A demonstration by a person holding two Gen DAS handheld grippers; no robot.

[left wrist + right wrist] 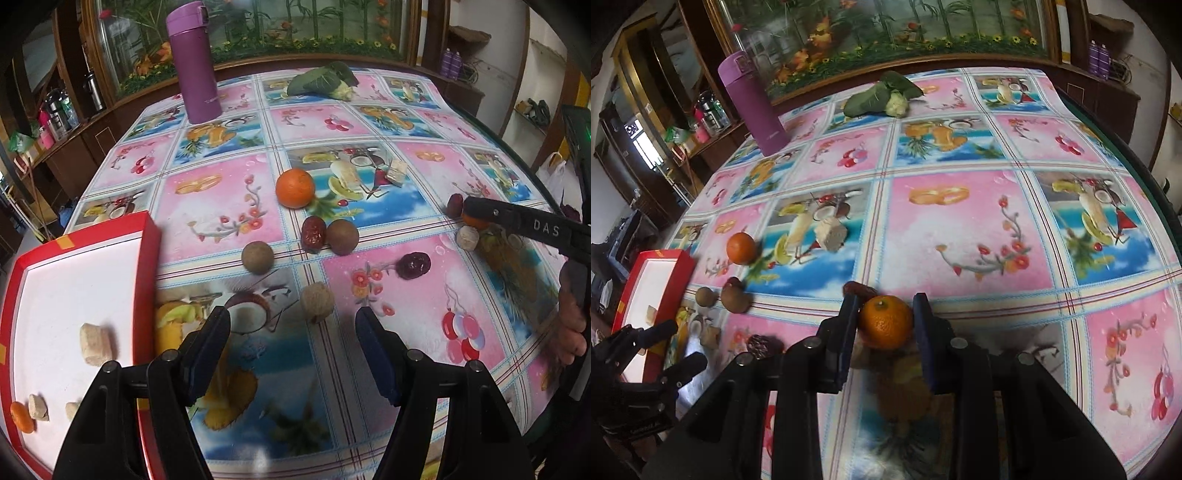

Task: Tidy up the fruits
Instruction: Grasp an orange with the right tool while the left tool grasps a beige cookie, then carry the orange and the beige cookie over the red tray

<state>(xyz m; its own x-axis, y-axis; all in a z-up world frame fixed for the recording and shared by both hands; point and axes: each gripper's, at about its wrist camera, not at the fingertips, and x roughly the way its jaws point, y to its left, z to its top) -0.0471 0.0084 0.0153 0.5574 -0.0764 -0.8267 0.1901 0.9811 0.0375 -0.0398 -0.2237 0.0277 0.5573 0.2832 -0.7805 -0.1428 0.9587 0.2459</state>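
Note:
My right gripper (885, 308) is shut on a small orange (885, 321); both pads touch its sides, low over the tablecloth. A red date (855, 288) lies just beyond it. In the left wrist view that orange (474, 220) shows at the black fingertip, beside a date (455, 204) and a beige lump (467, 238). My left gripper (291, 321) stands open next to the red tray (147, 266), with a beige lump (317, 301) just ahead of its fingertips. Loose on the cloth are another orange (295, 187), a date (313, 234), two longans (342, 236), and a dark date (413, 265).
The tray holds a beige piece (95, 343), a small orange (22, 421) and smaller beige bits. A purple flask (195, 62) and a leafy vegetable (325, 83) stand at the far side. A beige cube (397, 171) lies mid-table. The table edge curves down on the right.

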